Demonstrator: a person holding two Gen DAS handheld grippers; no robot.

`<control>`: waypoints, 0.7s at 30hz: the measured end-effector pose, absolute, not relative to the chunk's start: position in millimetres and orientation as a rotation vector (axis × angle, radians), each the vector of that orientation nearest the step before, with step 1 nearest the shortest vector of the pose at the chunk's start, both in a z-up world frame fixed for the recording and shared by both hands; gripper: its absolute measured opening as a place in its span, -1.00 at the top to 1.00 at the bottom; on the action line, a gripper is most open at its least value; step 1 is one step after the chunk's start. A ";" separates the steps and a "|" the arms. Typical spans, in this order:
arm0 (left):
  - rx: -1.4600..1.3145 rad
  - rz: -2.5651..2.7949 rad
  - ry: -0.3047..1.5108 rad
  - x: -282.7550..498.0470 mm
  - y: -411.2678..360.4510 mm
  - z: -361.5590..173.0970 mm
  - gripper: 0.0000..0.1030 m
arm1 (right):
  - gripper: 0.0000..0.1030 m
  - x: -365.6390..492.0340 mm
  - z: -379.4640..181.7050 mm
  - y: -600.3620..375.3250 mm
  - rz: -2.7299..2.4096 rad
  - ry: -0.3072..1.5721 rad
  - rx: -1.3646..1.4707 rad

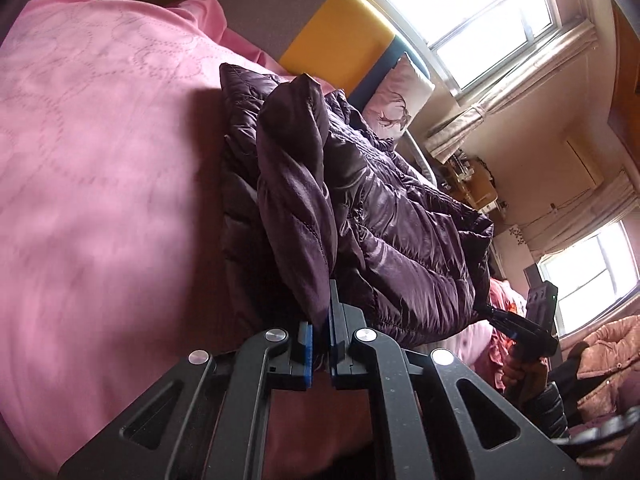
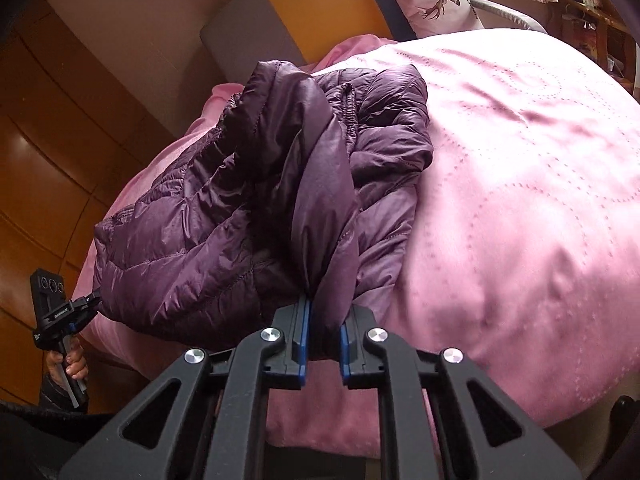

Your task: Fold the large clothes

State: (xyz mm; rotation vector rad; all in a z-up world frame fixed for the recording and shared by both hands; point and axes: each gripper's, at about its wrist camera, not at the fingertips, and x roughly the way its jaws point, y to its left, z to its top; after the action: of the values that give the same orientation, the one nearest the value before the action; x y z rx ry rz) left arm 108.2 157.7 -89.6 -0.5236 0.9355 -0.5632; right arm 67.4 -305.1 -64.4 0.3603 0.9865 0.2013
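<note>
Left wrist view: left gripper [image 1: 320,332] is pinched nearly closed on a thin edge of the purple puffer jacket [image 1: 360,208], fabric trapped between the blue pads. Jacket lies bunched on the pink bedspread [image 1: 100,160], near the headboard [image 1: 332,32]. The right gripper [image 1: 496,316] shows at the jacket's far corner, apparently holding it, though that contact is small and dim.

Right wrist view: right gripper [image 2: 323,320] is clamped on a thicker fold of the jacket [image 2: 200,220], jaws a little apart around the padding. The left gripper [image 2: 90,300] meets the opposite corner.

Step in hand looks like lifting both corners to carry one half over. Do it well: keep both grips level, pull lightly taut, lay edges flush.

Jacket: quilted, shiny, dark purple, puffy, slippery-looking, crumpled in loose layers.
</note>
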 end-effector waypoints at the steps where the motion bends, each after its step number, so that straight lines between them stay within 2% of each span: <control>1: -0.526 -0.564 0.940 96.4 159.2 -87.8 0.92 | 0.46 66.3 -60.0 -303.1 0.169 0.976 0.318; 2: -0.519 -0.566 0.941 88.1 158.8 -85.5 0.91 | 0.27 69.2 -54.3 -298.5 0.135 0.954 0.268; 4: -0.470 -0.512 0.933 76.5 157.5 -79.9 0.79 | 0.08 70.4 -39.0 -293.3 0.096 0.883 0.202; 6: -0.432 -0.467 0.918 73.7 156.7 -74.7 0.55 | 0.08 74.1 -25.4 -280.0 0.095 0.823 0.150; 8: -0.398 -0.416 0.869 75.5 157.2 -64.0 0.11 | 0.08 80.1 -17.9 -268.0 0.115 0.781 0.111; 12: -0.357 -0.408 0.802 81.4 151.0 -48.3 0.07 | 0.04 101.0 -22.1 -240.6 0.110 0.787 0.084; 18: -0.303 -0.449 0.798 111.1 130.9 -46.3 0.03 | -0.02 156.6 -65.1 -214.6 0.077 0.906 -0.019; 19: -0.287 -0.458 0.818 119.8 124.4 -50.4 -0.03 | 0.04 162.5 -72.8 -213.6 0.077 0.930 -0.031; 20: -0.273 -0.443 0.833 127.5 119.7 -55.3 -0.03 | 0.25 166.7 -79.0 -212.7 0.088 0.946 -0.034; 21: -0.262 -0.453 0.860 136.8 114.2 -62.2 -0.03 | 0.35 168.6 -82.1 -212.1 0.097 0.952 -0.033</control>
State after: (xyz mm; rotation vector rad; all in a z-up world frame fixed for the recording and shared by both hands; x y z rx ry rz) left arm 136.8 114.2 -62.2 -0.2622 0.8596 -0.4529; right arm 168.6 -212.1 -82.1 -0.0328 0.9521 0.0967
